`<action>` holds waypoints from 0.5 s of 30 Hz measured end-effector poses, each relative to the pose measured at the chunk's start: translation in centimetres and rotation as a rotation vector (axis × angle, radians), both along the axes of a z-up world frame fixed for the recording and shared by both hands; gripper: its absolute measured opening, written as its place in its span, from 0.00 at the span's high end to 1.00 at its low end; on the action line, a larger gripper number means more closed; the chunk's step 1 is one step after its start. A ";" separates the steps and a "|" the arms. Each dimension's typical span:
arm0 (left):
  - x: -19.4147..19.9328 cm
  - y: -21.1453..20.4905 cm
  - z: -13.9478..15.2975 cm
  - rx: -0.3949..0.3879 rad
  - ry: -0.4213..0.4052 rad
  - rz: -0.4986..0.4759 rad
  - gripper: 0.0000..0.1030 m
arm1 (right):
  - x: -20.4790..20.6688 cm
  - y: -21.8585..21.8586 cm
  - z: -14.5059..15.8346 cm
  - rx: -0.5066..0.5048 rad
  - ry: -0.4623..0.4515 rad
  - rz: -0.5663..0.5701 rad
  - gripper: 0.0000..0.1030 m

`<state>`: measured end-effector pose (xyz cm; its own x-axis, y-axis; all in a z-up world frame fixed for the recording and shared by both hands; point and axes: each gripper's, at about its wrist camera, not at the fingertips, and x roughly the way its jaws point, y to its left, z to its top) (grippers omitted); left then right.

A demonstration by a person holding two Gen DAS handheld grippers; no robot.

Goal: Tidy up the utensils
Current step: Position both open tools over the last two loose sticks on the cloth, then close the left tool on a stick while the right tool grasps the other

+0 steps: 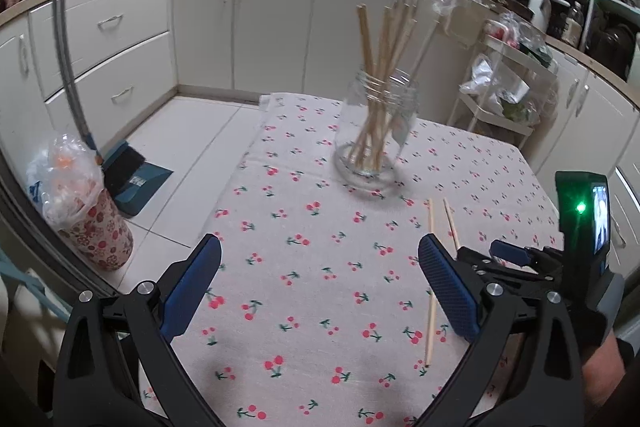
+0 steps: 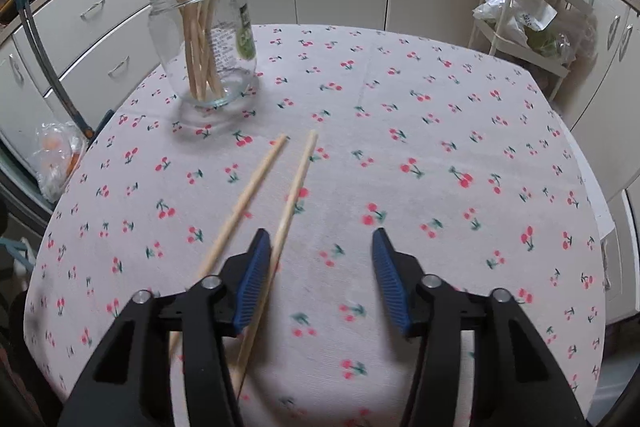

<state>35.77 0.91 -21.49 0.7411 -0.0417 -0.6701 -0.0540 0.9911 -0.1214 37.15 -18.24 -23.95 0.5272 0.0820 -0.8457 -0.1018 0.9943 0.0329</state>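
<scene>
A clear glass jar (image 1: 374,131) holding several wooden chopsticks stands on the cherry-print tablecloth (image 1: 304,267); it also shows in the right wrist view (image 2: 204,43). Two loose chopsticks (image 2: 276,195) lie on the cloth; in the left wrist view they lie by my right finger (image 1: 431,267). My left gripper (image 1: 320,259) is open and empty above the cloth. My right gripper (image 2: 318,251) is open, its left finger (image 2: 252,275) between the two loose chopsticks. The right gripper's body (image 1: 520,259) shows at the right of the left wrist view.
White cabinets (image 1: 260,27) run behind the table. A wire rack with bags (image 2: 528,11) stands at the right. A bin with a plastic bag (image 1: 84,207) and a dustpan (image 1: 132,183) stand on the floor at the left.
</scene>
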 end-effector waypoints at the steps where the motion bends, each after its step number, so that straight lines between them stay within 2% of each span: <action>1: 0.2 -0.4 -0.1 0.004 0.008 -0.015 0.08 | -0.1 -0.8 0.0 0.006 0.006 -0.002 0.57; 4: 1.7 -3.0 -0.5 0.053 0.022 -0.093 0.08 | 0.0 -2.8 0.2 0.017 0.018 -0.025 0.65; 9: 5.2 -7.5 -2.2 0.103 0.075 -0.211 0.08 | -0.1 -5.0 0.2 0.064 0.023 -0.050 0.66; 15: 8.7 -10.7 -4.8 0.128 0.153 -0.273 0.31 | -0.6 -5.9 0.1 0.119 0.012 -0.037 0.66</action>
